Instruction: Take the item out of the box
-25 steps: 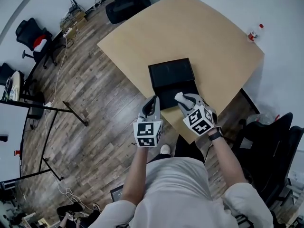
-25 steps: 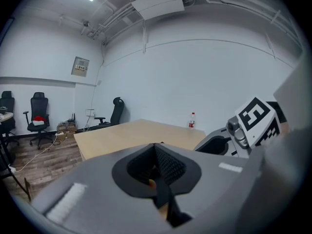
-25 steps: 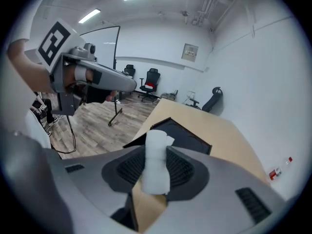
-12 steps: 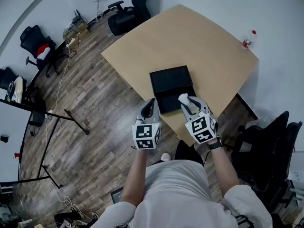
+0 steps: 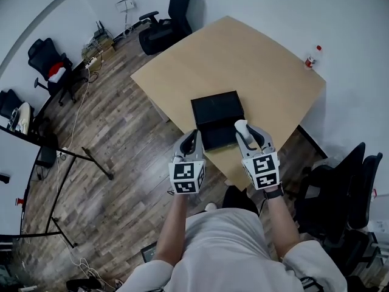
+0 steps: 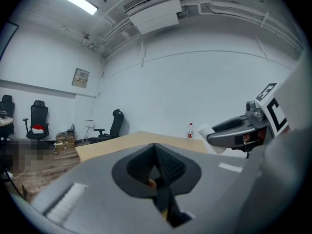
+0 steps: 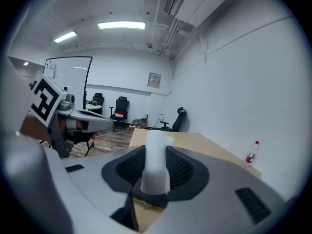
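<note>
Head view: right tongs (image 5: 242, 129), item (image 5: 240, 125) farther right

right tool (image 5: 243, 131) holding white item (image 5: 240, 125), black box (image 5: 217, 111)

Black box (image 5: 216, 107) open near table (image 5: 261, 66) edge; white roll (image 7: 157, 162) clamped in right hand-held gripper (image 5: 244, 131).

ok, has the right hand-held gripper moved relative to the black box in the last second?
Yes. The right hand-held gripper, shut on the white item, has drifted right, from over the black box to its right edge.
</note>
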